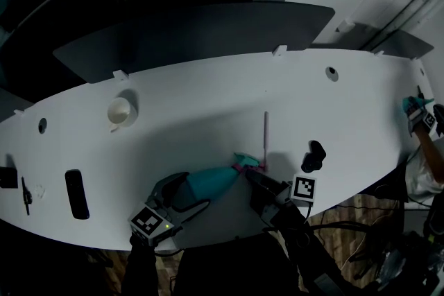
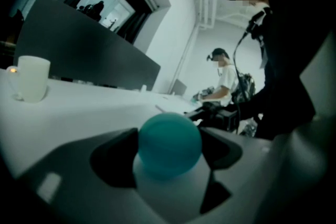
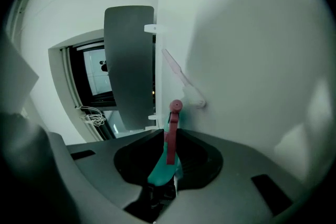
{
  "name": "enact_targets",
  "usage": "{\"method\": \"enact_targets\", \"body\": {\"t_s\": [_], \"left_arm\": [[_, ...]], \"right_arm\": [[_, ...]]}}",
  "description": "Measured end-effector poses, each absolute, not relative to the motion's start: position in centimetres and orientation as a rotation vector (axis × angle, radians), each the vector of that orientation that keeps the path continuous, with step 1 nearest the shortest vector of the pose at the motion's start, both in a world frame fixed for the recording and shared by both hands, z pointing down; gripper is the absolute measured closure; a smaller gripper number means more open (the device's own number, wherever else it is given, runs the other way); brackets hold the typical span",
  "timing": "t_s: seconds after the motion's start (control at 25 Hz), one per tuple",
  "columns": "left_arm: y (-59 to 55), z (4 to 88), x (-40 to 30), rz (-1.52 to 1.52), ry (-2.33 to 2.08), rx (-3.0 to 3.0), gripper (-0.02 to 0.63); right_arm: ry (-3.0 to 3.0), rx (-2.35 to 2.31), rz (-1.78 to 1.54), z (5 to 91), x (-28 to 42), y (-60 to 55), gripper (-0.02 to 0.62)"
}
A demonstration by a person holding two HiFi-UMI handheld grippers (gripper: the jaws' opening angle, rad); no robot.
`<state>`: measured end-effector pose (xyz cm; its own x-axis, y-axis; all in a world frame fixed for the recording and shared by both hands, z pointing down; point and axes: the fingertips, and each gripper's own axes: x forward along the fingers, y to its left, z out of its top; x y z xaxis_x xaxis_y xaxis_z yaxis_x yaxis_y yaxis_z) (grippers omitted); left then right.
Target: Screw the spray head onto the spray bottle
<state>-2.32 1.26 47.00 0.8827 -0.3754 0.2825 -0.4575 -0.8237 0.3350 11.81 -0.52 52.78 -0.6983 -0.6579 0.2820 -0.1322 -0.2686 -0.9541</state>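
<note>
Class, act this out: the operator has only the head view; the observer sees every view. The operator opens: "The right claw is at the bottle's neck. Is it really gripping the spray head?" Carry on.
Observer: Yes. The right gripper view shows the right claw shut on the spray head, with its pink trigger between the jaws.
Operator: And does the left claw have the bottle?
Observer: The left gripper view shows the left claw shut on the spray bottle, whose rounded teal end touches both jaws.
</note>
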Motion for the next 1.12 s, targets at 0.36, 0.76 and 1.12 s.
{"method": "enact_targets", "body": {"t_s": [0.36, 0.76, 1.12], "left_arm": [[0.4, 46.9, -2.5, 0.268, -0.634, 2.648, 0.232], [-0.7, 46.4, -3.0, 0.178, -0.744, 2.605, 0.232], [-1.9, 45.6, -4.4, -0.078, -0.79, 2.484, 0.233]], "right_arm": [[1.581, -0.957, -1.967, 52.6, 12.0, -2.3, 0.503], [1.584, -1.02, -1.937, 52.6, 12.0, -2.8, 0.549], [1.604, -0.951, -1.878, 50.3, 11.8, -4.0, 0.549]]}}
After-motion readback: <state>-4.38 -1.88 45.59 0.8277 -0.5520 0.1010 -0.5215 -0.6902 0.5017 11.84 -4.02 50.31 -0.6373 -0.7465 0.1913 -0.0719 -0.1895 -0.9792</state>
